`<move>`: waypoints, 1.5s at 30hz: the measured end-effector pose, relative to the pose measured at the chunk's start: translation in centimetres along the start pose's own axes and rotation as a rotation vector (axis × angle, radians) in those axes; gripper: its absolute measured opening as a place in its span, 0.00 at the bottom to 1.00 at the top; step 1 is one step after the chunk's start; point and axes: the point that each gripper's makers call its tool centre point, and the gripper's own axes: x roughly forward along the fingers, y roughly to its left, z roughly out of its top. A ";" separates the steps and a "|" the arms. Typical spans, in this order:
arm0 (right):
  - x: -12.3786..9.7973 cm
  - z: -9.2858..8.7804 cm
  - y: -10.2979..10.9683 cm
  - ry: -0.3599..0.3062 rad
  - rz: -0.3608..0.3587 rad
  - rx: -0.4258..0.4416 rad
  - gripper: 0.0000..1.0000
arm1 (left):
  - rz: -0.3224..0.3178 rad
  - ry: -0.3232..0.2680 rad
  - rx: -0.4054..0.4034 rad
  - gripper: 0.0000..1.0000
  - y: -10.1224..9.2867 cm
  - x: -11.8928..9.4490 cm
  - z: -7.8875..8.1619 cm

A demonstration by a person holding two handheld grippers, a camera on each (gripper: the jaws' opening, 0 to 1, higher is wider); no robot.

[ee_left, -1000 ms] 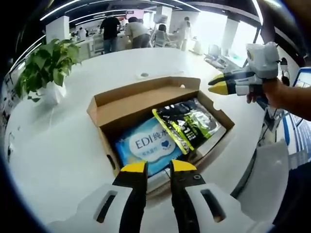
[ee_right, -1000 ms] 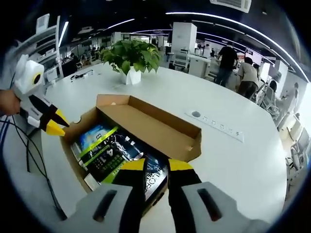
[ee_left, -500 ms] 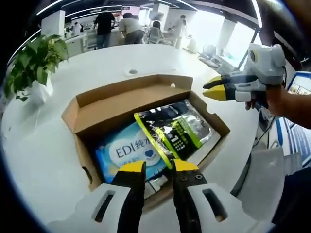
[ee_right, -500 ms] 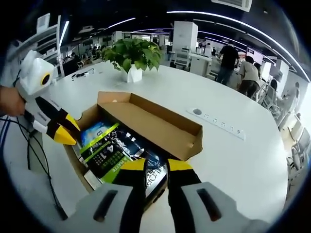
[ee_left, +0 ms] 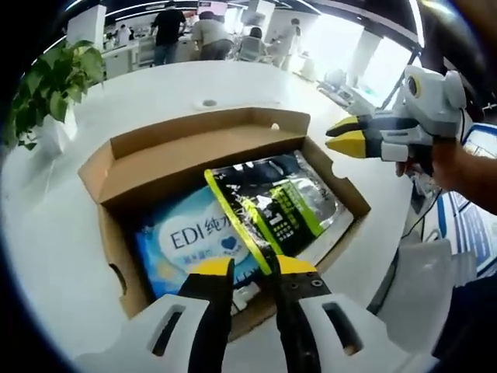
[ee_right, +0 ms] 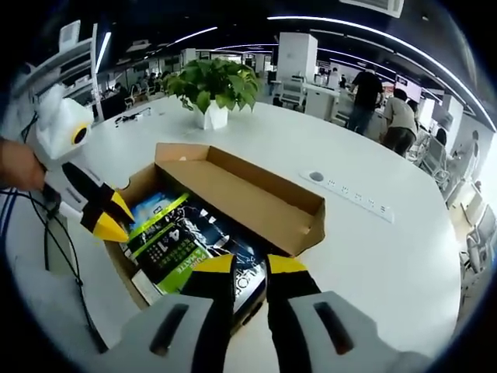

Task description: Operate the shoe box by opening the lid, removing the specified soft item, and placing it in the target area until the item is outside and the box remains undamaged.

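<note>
Two claws over open shoe box point(ee_left: 194, 159), left claw point(ee_left: 252, 266), right claw point(ee_right: 238, 264), both parted

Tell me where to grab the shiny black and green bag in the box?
Probably its long yellow-green edge, which lies over the blue pack. The black and green bag lies flat in the open shoe box, so come down from above. The left gripper is nearest that edge; the right gripper hovers beyond the box's far side.
</note>
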 end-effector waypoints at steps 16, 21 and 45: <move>0.5 -0.6 -0.2 0.011 0.002 -0.001 0.12 | -0.048 0.033 -0.086 0.06 -0.8 1.6 -0.6; 0.6 -0.7 0.0 0.013 0.007 0.001 0.12 | -0.058 0.039 -0.114 0.01 -1.0 1.7 -0.8; 2.6 -1.0 0.5 0.051 0.032 -0.002 0.14 | -0.039 0.052 -0.147 0.00 0.2 0.9 -1.9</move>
